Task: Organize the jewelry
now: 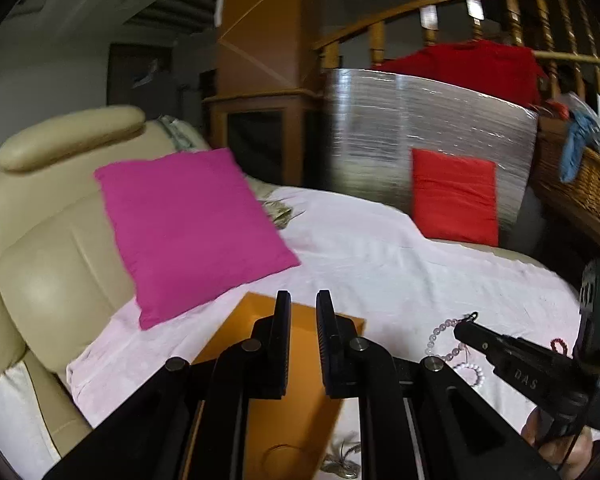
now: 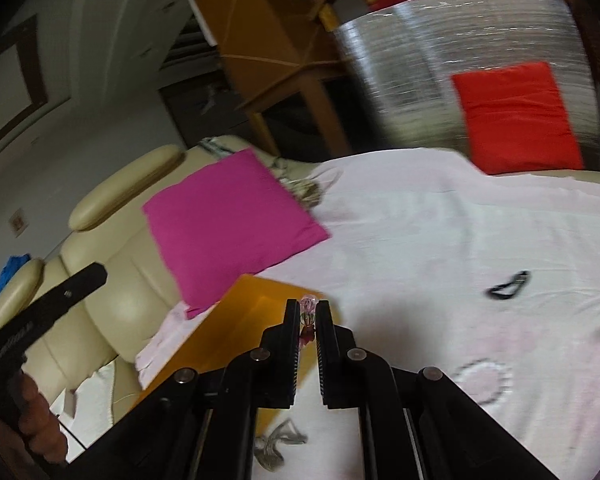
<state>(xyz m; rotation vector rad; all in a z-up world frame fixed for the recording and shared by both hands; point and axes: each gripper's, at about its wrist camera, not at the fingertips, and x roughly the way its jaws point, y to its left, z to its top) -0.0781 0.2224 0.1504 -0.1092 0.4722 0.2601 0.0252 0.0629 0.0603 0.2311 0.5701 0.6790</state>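
The right hand-held gripper (image 2: 309, 314) is clamped on a strand of glossy round pink beads (image 2: 307, 309), above the far edge of the flat orange cardboard box (image 2: 256, 312). The left hand-held gripper (image 1: 303, 304) has its ribbed black jaws nearly together, empty, over that box on the pale pink sheet (image 1: 380, 248).

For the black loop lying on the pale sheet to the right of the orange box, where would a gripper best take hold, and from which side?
The black loop lies flat and alone on the pale sheet, so probably from above, jaws straddling one thin side of the band rather than the whole ring. Its long lower edge looks easiest. The right gripper is already shut on a bead strand, so it must unload first.
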